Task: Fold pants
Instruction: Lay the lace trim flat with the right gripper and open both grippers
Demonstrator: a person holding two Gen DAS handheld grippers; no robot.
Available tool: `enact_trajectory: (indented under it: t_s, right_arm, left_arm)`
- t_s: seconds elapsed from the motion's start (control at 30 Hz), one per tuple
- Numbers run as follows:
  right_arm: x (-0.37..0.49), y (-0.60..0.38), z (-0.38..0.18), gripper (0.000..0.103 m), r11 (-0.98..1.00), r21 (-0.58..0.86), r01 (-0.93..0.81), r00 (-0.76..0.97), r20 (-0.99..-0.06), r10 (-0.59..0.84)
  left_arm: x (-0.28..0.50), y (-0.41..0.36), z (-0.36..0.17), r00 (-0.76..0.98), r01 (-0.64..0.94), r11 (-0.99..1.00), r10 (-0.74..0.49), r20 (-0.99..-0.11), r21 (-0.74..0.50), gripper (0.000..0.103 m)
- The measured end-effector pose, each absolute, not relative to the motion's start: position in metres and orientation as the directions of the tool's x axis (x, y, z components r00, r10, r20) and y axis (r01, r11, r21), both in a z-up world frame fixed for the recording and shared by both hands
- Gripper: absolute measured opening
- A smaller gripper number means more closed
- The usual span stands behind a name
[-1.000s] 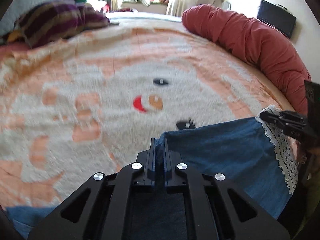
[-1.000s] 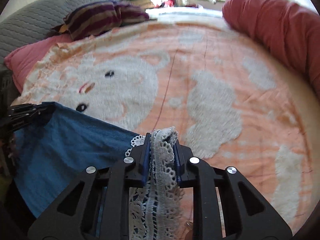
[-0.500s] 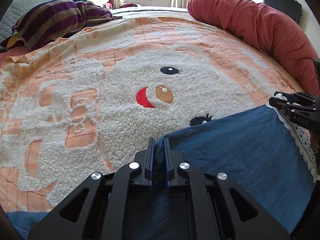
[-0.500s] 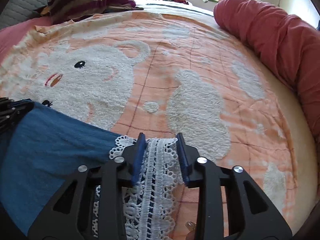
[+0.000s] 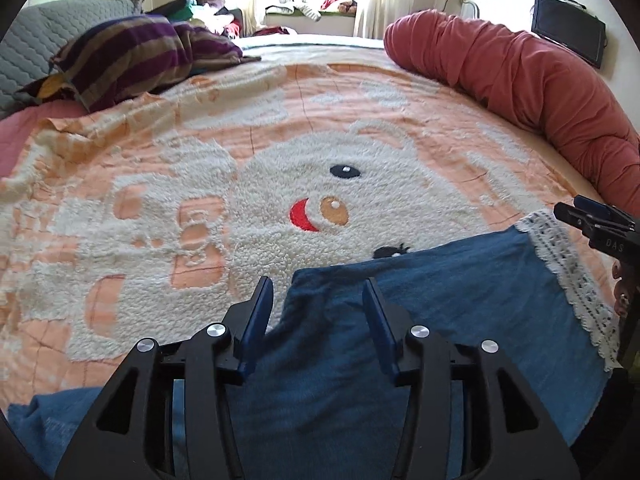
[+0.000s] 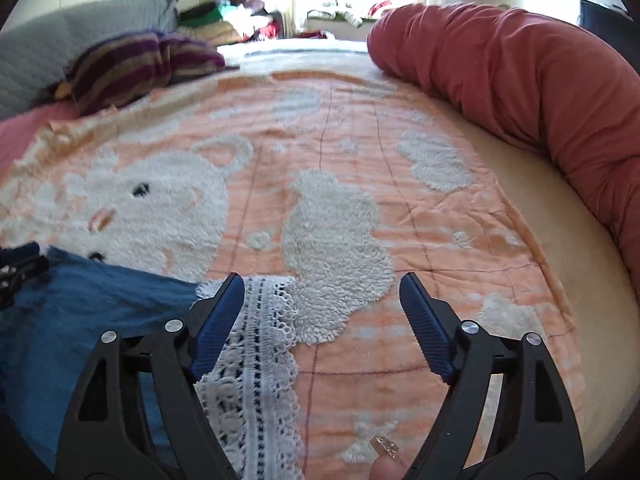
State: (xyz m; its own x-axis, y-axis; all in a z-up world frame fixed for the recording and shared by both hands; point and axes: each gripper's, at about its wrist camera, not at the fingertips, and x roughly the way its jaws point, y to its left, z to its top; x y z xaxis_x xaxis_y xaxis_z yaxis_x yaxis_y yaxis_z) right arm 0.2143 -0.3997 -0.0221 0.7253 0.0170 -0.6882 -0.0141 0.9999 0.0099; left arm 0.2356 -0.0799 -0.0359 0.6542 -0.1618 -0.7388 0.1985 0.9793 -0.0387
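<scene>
Blue pants with a white lace hem lie flat on the bed at the near edge. My left gripper is opening; a corner of the blue cloth lies between its jaws, and the pads stand clear of it. In the right wrist view the pants spread to the left and the lace hem runs down beside the left finger. My right gripper is opening wide, the lace just inside its left jaw and loose. The right gripper also shows at the left wrist view's right edge.
An orange and white fleece blanket with a bear face covers the bed. A long red bolster lines the right side. A striped purple cloth and a grey quilted pillow lie at the far left. A fingertip shows at the bottom.
Both grippers have spread their jaws and let go of the pants. The blue corner and the lace hem, pinched before, now lie flat on the blanket.
</scene>
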Motion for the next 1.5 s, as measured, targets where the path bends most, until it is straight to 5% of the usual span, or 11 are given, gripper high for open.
enact_trajectory:
  t_s: [0.1,0.37,0.6,1.07,1.5]
  right_arm:
    - [0.204,-0.406,-0.013,0.078,0.998,0.062,-0.004,0.748,-0.663,0.044]
    - [0.169,-0.404,0.003,0.085,0.998,0.063,-0.015,0.788,-0.614,0.051]
    - [0.124,-0.400,0.006,0.088,0.996,0.080,-0.035,0.787,-0.613,0.077]
    - [0.085,-0.410,-0.033,0.088,0.973,0.226,-0.036,0.605,-0.770,0.201]
    - [0.082,-0.388,-0.054,0.079,0.999,0.042,0.007,0.504,-0.863,0.033]
  left_arm:
    - [0.223,-0.084,-0.024,0.671,0.205,0.979,-0.154,-0.725,-0.017,0.062]
    - [0.194,-0.088,0.002,0.696,0.233,0.972,-0.186,-0.694,-0.027,0.074]
    - [0.173,-0.088,0.013,0.702,0.238,0.971,-0.186,-0.687,-0.020,0.075]
    - [0.124,-0.024,-0.037,0.631,0.101,0.994,-0.039,-0.775,0.032,0.075]
    - [0.112,0.014,-0.064,0.604,0.037,0.999,-0.033,-0.796,-0.014,0.076]
